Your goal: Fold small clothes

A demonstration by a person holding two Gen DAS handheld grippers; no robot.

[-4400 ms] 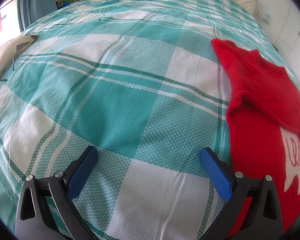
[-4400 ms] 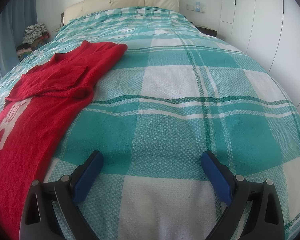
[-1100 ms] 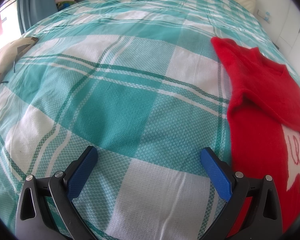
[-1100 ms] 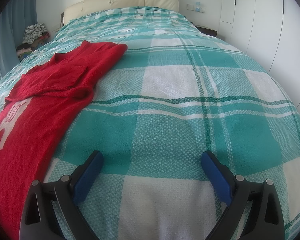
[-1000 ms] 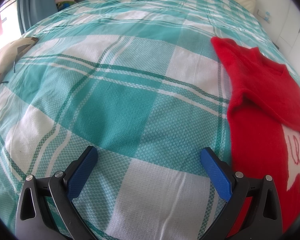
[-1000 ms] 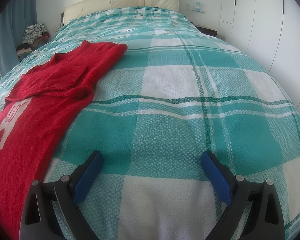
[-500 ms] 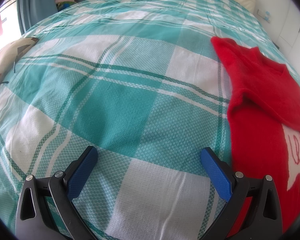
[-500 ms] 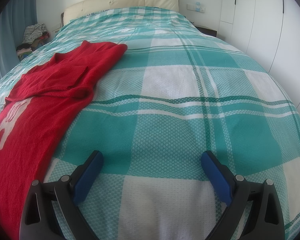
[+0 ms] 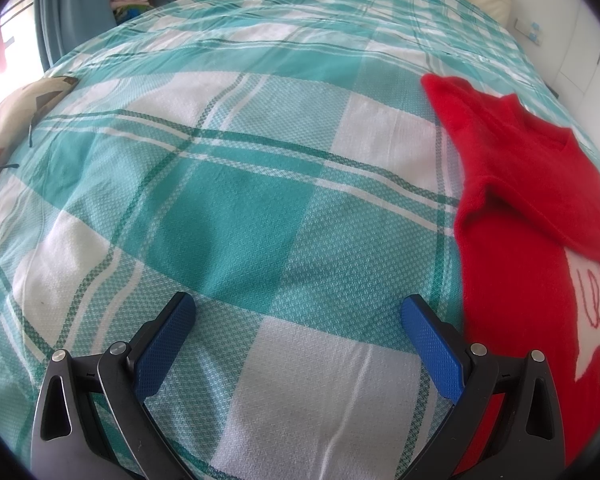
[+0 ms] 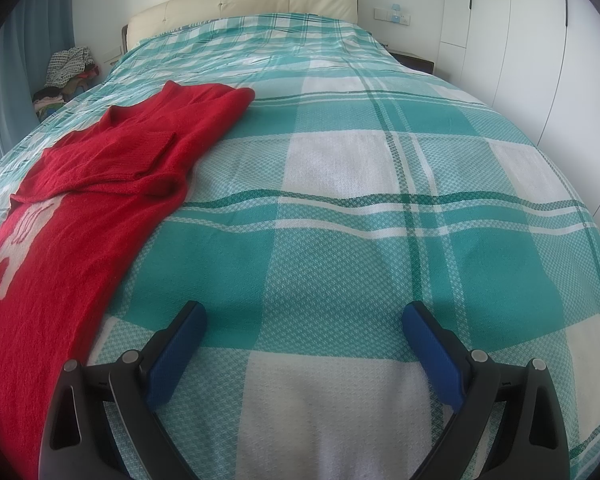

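Over bedspread (image 9: 236, 208), splayed hand-held grippers (image 9: 296, 320)

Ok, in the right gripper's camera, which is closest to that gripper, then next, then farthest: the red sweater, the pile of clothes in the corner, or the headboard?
From the right gripper:
1. Red sweater, on the bedspread just to its left.
2. Pile of clothes, beyond the bed's far left edge.
3. Headboard, at the far end of the bed.

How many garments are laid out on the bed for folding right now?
1: a red knit sweater with a white motif, lying between the two grippers on the teal-and-white checked bedspread, sleeves folded across its chest. The clothes heap beside the bed is separate.
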